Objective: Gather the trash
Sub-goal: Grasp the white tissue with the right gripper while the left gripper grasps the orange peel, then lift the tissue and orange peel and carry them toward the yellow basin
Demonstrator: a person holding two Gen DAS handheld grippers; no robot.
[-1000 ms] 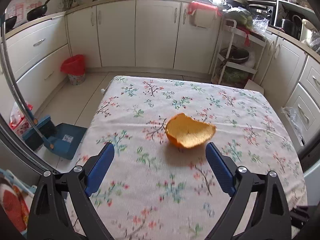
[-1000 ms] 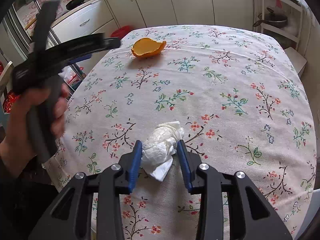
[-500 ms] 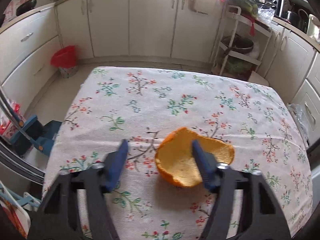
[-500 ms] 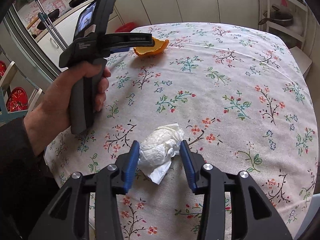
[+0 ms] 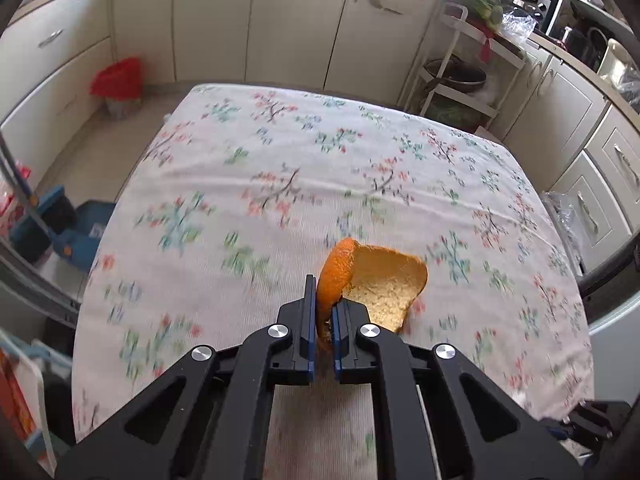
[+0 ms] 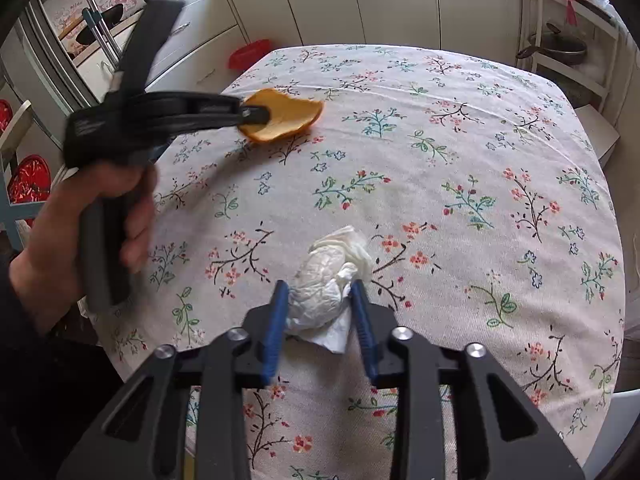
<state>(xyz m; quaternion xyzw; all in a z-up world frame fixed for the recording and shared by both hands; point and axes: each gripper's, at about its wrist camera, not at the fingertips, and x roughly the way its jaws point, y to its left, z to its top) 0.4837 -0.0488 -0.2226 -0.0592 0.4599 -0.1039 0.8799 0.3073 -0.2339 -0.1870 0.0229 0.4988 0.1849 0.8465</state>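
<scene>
- Left gripper [image 5: 323,312] was clamped on the rim of the orange peel [image 5: 376,280], which was at the surface's left side, seemingly just off the floral cloth [image 5: 280,160].
- Right gripper [image 6: 320,308] bracketed the crumpled tissue [image 6: 328,276] near the front edge; pads looked to be touching it, a firm pinch not certain.
- Step: grabbing both scraps.
- Next, probably: lift and carry to the red bin [image 5: 116,84] on the floor.

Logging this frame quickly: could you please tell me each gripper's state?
Left gripper: closed on the orange peel.
Right gripper: closed around the crumpled tissue.
</scene>
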